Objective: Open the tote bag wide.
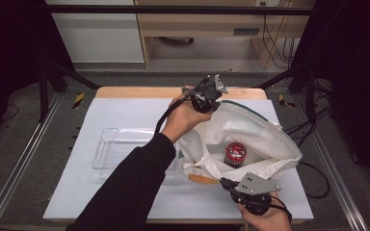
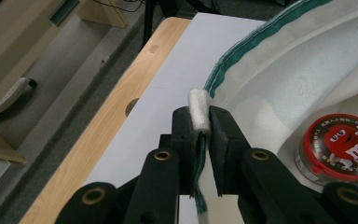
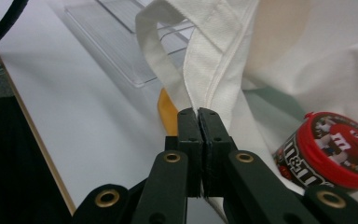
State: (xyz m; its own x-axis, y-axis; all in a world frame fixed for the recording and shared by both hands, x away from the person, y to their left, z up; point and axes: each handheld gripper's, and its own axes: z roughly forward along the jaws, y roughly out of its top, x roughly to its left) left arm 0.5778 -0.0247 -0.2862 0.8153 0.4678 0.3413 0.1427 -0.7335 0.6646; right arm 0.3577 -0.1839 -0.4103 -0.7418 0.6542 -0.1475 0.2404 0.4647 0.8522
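1. Left gripper [image 2: 200, 122]: jaws clamped on the far, green-trimmed rim of the cloth bag [image 1: 250, 130].
2. Right gripper [image 3: 198, 113]: jaws pinched tight on the bag's near rim.
3. Red-lidded candy tub [image 1: 235, 153]: inside the bag's spread mouth.
4. Clear tray [image 1: 113, 144]: just left of the bag.

On the red lid of the candy tub [image 2: 342, 147], a white lower-case "m" is seen on the red cartoon figure printed there. On the tub's side wall [image 3: 298, 161], large "m&m" lettering can be read (partly cut off by the lid's rim). The smaller print stays illegible.
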